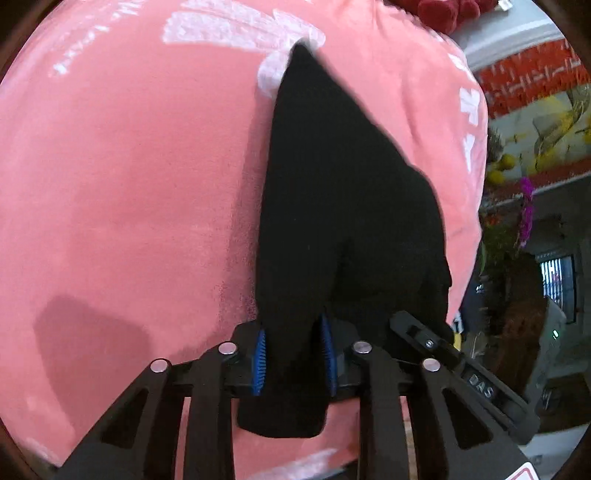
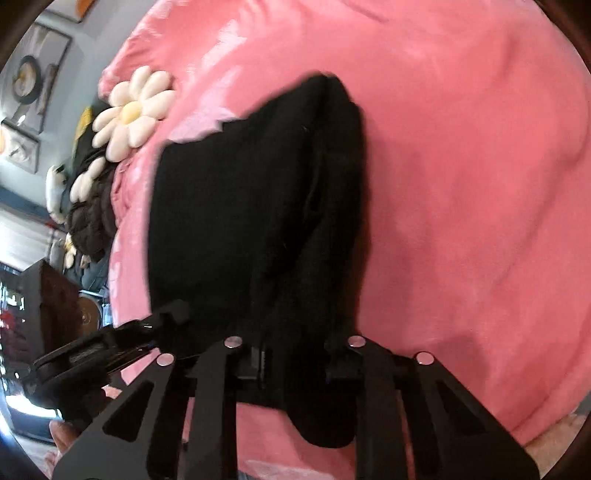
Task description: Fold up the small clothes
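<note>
A small black garment lies on a pink blanket, narrowing to a point at its far end. My left gripper is shut on its near edge, and the cloth is pinched between the blue pads. The other gripper's black body sits close on the right. In the right wrist view the same black garment lies bunched in folds on the pink blanket. My right gripper is shut on its near edge. The left gripper shows at the lower left.
A white flower-shaped cushion and a pile of dark clothes lie at the blanket's left edge. A red plush thing sits at the far edge. Beyond the blanket's right side are shelves and purple flowers.
</note>
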A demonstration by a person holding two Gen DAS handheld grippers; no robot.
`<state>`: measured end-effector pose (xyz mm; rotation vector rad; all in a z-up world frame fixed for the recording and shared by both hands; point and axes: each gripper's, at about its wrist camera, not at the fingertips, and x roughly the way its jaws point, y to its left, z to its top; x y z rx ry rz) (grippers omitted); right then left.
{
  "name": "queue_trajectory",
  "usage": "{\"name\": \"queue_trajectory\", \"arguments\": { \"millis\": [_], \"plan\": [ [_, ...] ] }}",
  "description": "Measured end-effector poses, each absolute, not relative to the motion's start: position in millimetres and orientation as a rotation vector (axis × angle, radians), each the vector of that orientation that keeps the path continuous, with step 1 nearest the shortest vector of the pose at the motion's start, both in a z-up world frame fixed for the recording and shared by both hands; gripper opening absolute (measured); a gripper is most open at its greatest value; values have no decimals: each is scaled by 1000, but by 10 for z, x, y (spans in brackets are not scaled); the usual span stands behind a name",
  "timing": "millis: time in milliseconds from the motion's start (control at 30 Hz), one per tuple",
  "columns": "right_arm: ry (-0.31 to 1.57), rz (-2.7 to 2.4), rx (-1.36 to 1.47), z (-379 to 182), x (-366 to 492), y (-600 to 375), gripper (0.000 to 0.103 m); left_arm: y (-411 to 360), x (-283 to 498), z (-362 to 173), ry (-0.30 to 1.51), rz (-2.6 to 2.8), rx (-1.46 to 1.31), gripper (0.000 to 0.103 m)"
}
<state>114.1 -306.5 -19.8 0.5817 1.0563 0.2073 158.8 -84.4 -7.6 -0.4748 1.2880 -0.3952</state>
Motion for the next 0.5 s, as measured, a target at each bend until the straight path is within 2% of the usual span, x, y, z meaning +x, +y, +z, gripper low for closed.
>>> {"name": "queue_trajectory", "arguments": {
  "millis": [100, 200, 267, 300, 367, 467, 500],
  "plan": [
    [1028, 293, 585, 121, 928, -2927, 17, -701, 1377, 285, 1214, -419, -432, 12],
    [1083, 329, 577, 80, 692, -2759, 18, -399, 1063, 451, 1219, -421, -457, 13],
    [1196, 266, 542, -247, 544, -2618, 27, -297, 847, 340, 1261, -380, -384, 19],
    [1251, 188, 488, -384, 492, -2577, 28, -287, 720, 185, 1298, -321, -306, 24],
    [1299, 75, 432, -476, 431, -2556, 28, -255, 575, -23, 1335, -237, -219, 22],
    [1135, 53, 443, -65, 396, -2624, 29, -129, 432, -111, 1314, -233, -288, 23],
    [1090, 48, 409, 89, 436, -2623, 29, -102, 404, -90, 1295, -231, -307, 28]
  ]
}}
